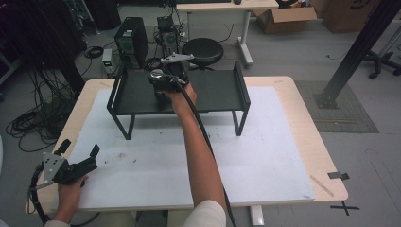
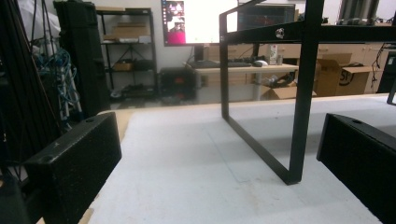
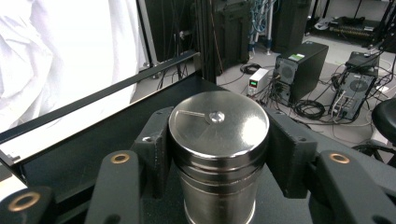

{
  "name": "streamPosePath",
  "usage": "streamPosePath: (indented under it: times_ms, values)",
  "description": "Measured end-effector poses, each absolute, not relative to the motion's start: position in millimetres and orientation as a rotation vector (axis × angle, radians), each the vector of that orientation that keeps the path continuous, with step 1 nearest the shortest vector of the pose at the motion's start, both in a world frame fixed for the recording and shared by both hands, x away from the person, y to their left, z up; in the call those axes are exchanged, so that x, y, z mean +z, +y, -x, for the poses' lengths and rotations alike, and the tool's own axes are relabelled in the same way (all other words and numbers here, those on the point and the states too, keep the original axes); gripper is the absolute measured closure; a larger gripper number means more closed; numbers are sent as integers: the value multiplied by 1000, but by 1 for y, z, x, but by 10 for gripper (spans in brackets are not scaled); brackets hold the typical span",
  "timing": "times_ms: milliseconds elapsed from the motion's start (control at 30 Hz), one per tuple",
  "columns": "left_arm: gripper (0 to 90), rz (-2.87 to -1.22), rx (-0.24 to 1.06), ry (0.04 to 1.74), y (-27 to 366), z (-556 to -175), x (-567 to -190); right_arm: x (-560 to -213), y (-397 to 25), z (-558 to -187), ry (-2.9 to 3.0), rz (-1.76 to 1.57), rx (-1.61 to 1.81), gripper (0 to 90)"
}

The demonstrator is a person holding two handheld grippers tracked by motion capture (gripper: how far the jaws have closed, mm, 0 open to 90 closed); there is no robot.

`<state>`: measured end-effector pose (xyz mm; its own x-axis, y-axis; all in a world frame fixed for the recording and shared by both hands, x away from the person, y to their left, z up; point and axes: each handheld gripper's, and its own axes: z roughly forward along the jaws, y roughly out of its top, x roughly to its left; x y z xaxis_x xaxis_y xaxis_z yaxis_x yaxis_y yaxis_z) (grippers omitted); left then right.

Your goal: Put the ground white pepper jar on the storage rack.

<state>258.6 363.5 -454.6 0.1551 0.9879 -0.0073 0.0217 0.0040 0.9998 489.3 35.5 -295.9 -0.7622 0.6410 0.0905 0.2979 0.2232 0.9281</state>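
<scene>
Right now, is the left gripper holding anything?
No, the left gripper rests open at the table's near corner with nothing between its jaws.

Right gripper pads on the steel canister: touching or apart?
Touching. In the right gripper view both black pads press flush against the sides of the steel canister, no gap either side, as it stands on the black shelf.

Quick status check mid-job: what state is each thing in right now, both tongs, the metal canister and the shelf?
Right tongs: shut on the metal canister, over the shelf.
Metal canister: upright, lid on, gripped at both sides.
Left tongs: open, empty, near the table's left front corner.
Black shelf: standing upright on the white mat.
</scene>
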Motion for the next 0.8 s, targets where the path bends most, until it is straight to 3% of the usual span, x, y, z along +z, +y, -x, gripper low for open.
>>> streamPosePath:
  times_ms: [233,800]
  values:
    - [2,-1289,1080,1111,363,-259,-455,-295,37,-487,2191,-863,1551,389]
    - [2,-1290,1080,1111,363,-259,-455,-284,18,-478,2035,-906,1577,42]
